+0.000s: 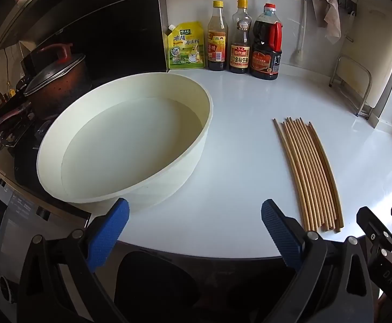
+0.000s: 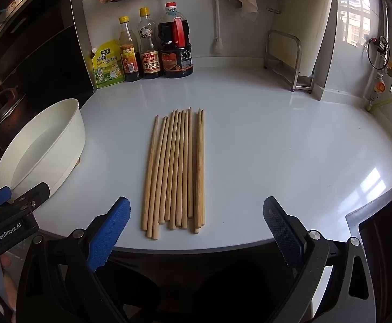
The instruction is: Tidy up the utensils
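Several wooden chopsticks (image 2: 175, 169) lie side by side on the white countertop (image 2: 276, 148), pointing away from me. My right gripper (image 2: 196, 207) hovers open just short of their near ends, nothing between its blue pads. In the left wrist view the same chopsticks (image 1: 310, 172) lie to the right of a wide white basin (image 1: 125, 140) holding water. My left gripper (image 1: 195, 211) is open and empty at the counter's near edge, between the basin and the chopsticks. Its black body and blue pad show at the lower left of the right wrist view.
Three dark sauce bottles (image 1: 241, 37) and a yellow seasoning pouch (image 1: 186, 47) stand against the back wall. A red-lidded pot (image 1: 58, 80) sits on the stove at left. A metal rack (image 2: 287, 59) stands at the back right, with a window beyond.
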### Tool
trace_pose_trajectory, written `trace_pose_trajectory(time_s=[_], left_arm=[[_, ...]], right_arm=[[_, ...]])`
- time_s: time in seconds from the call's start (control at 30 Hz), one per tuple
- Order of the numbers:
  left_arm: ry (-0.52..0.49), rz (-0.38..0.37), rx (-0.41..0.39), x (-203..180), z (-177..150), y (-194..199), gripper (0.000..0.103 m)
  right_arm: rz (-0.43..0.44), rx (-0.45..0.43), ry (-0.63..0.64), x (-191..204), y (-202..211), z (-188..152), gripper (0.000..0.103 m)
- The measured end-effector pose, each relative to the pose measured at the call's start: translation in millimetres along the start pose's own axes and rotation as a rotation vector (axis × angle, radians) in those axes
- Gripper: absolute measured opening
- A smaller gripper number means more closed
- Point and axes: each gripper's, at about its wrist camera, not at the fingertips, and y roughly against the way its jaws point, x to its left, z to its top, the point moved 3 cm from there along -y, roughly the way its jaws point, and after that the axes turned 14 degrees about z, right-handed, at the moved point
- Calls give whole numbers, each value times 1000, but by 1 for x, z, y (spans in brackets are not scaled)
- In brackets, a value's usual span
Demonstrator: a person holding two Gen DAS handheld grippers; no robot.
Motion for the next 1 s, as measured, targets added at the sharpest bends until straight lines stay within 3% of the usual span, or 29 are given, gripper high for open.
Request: trace_pose_trajectory(time_s=[1.0], left_arm=[[-4, -2, -1, -2, 0, 1, 97]], right_arm=[[-7, -3, 4, 2, 2, 1, 95]])
